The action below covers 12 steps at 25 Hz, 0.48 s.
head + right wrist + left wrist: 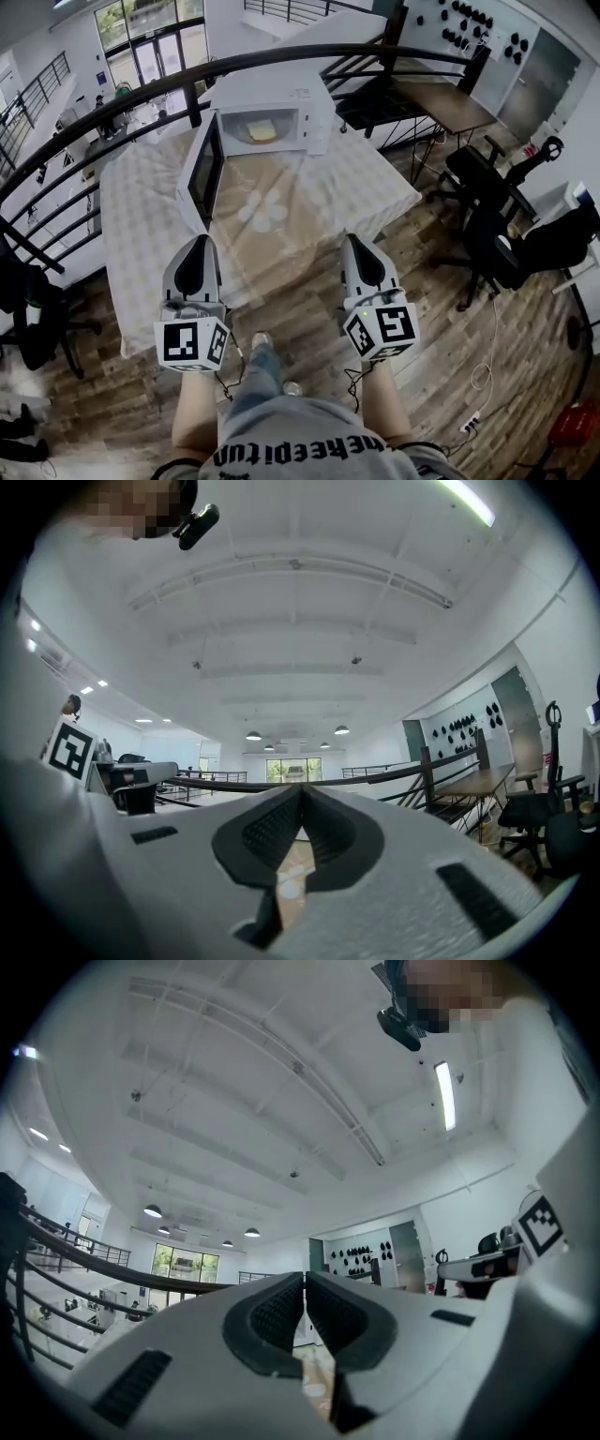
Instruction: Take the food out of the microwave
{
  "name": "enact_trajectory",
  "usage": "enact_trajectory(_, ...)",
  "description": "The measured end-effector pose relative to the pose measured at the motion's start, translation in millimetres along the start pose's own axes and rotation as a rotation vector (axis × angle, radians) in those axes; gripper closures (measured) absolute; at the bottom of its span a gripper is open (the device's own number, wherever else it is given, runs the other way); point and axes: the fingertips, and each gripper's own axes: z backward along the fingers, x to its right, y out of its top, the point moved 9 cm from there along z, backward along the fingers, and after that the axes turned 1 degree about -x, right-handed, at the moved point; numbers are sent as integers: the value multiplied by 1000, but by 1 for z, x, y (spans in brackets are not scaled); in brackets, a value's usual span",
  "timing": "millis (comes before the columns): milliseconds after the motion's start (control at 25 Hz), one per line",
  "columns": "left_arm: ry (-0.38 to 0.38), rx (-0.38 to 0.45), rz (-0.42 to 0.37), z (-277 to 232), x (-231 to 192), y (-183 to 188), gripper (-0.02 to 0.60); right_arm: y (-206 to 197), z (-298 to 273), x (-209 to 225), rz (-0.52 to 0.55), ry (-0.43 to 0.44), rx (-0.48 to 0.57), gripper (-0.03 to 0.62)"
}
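A white microwave (281, 98) stands at the far end of the table (366, 187) with its door (203, 173) swung open to the left. Inside lies a yellowish piece of food (262, 130) on a plate. My left gripper (200, 246) and my right gripper (359, 246) hover side by side over the table's near edge, well short of the microwave. Both are shut with nothing between the jaws, as the left gripper (305, 1283) and the right gripper (302, 797) show in their own views, pointing slightly upward at the ceiling.
A round pale plate print or mat (263, 210) lies mid-table between me and the microwave. A dark curved railing (281, 61) runs behind the table. Office chairs (487, 202) and a wooden desk (441, 101) stand to the right. Wooden floor surrounds the table.
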Motion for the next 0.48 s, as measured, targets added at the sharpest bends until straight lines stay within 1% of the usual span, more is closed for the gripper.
enact_trajectory(360, -37, 2, 13, -83, -34, -19, 571, -8, -85, 16, -2, -16, -3, 589)
enact_trajectory(480, -55, 20, 16, -111, -48, -27, 571, -8, -115, 20, 2, -25, 0, 589)
